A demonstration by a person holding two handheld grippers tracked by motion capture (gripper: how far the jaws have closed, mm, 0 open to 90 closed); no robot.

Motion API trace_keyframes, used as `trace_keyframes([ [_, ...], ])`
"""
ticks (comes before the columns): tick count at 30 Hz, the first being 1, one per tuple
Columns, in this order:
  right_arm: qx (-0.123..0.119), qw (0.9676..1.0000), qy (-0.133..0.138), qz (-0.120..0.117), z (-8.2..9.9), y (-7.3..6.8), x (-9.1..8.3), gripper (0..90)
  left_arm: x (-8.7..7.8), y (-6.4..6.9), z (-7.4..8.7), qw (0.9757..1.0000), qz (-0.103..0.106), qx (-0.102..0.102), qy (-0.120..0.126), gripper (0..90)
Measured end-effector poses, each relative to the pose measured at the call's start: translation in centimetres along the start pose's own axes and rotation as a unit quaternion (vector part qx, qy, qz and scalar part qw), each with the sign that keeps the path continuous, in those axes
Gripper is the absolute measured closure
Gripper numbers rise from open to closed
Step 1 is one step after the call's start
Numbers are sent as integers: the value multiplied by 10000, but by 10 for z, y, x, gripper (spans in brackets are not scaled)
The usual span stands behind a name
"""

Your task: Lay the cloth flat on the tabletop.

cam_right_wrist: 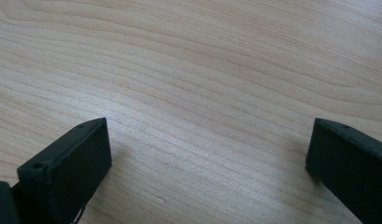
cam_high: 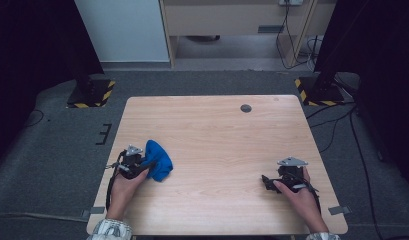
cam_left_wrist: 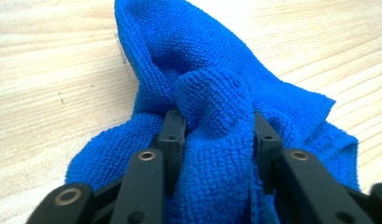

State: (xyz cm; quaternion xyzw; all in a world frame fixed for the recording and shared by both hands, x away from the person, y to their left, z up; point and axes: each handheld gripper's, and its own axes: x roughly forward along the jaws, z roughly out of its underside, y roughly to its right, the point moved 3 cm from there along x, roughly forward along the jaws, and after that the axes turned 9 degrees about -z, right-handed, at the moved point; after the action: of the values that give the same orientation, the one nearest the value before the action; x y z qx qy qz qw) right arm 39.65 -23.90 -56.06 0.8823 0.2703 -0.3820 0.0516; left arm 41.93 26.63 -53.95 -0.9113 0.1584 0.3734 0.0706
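Blue cloth (cam_high: 158,159) lies bunched on the left part of the pale wooden worktop (cam_high: 217,135), near the left edge and closer to the person's side than to the far side. The left gripper (cam_high: 146,165) reaches into it from the near left, and in the left gripper view its fingers (cam_left_wrist: 172,133) are clamped on a raised fold of the cloth (cam_left_wrist: 216,107), one finger pressed against each side of the fold, while the rest of the cloth spreads flat on the wood around them. The person's left hand (cam_high: 123,186) holds the gripper body, with a black cable looping just beside it towards the worktop's left edge.

The right gripper (cam_high: 266,181) rests well apart from the cloth, near the right edge of the worktop, held by the right hand (cam_high: 301,196). In the right gripper view its fingers (cam_right_wrist: 69,163) stand wide apart over bare wood grain, with nothing between them.

Between the two grippers the wood is bare, so nothing stands between the right gripper and the cloth. A small dark round cap (cam_high: 246,108) sits near the far edge. Beyond the worktop, on grey carpet (cam_high: 57,150), two dark stands rest on bases with yellow and black stripes (cam_high: 94,95), and cables trail on the right.
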Motion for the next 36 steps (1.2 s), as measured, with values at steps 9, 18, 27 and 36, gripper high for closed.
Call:
trace_keyframes([
  [9,0,10000,0,0,0,0,0,2,-23,-3,-13,9969,-117,-109,772,669],
  [18,-2,10000,-1,-2,0,0,0,2,-33,9,-20,9952,-13,11,980,669],
  [27,-13,10000,5,-21,-1,0,1,2,-40,36,-40,9922,323,233,1185,669],
  [36,-39,10000,-3,-31,-1,0,1,2,-28,89,-71,9878,742,682,1187,667],
])
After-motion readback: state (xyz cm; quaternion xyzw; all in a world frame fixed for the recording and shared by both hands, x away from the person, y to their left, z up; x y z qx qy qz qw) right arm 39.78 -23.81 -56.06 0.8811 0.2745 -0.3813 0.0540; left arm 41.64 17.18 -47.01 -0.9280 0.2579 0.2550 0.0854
